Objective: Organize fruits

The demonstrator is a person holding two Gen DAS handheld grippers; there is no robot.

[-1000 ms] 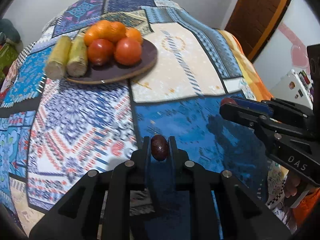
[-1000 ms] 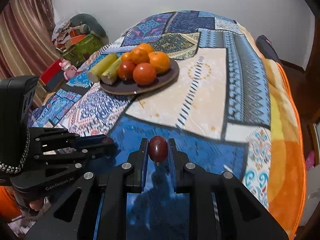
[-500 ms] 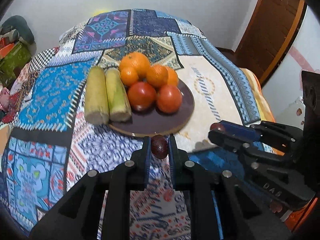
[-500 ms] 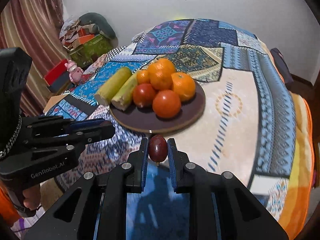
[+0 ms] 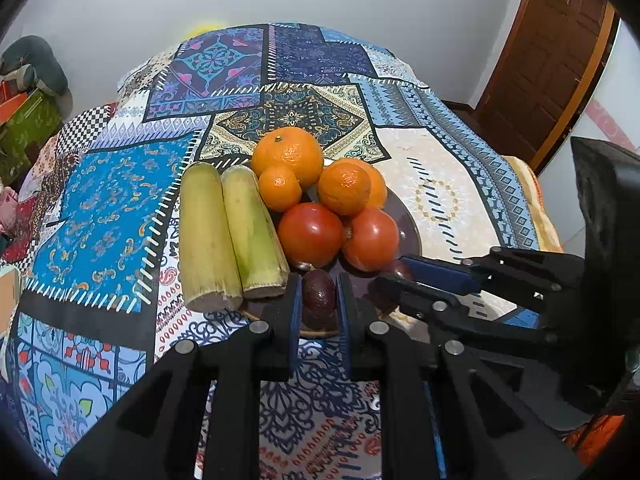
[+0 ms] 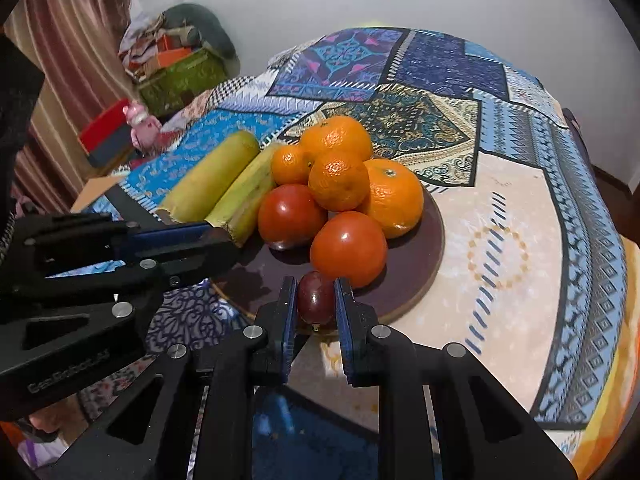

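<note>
A dark round plate (image 5: 408, 232) (image 6: 424, 264) on a patchwork bedspread holds several oranges (image 5: 288, 154) (image 6: 338, 180), two tomatoes (image 5: 310, 234) (image 6: 348, 248) and two green-yellow cane pieces (image 5: 204, 232) (image 6: 212, 180). My left gripper (image 5: 318, 294) is shut on a small dark brown fruit (image 5: 318, 292) over the plate's near rim. My right gripper (image 6: 316, 300) is shut on a small dark red fruit (image 6: 316, 298) over the plate's near edge, just in front of a tomato. Each gripper also shows in the other's view: the right one (image 5: 390, 276), the left one (image 6: 224, 244).
The bedspread (image 5: 108, 208) (image 6: 520, 240) stretches around the plate. Boxes and clutter (image 6: 176, 68) stand at the left by a curtain. A wooden door (image 5: 552, 52) is at the right. A white wall is behind.
Both grippers have moved forward with their small fruits, from over the blue patch to the plate's near edge. The fruit pile is now close in front.
</note>
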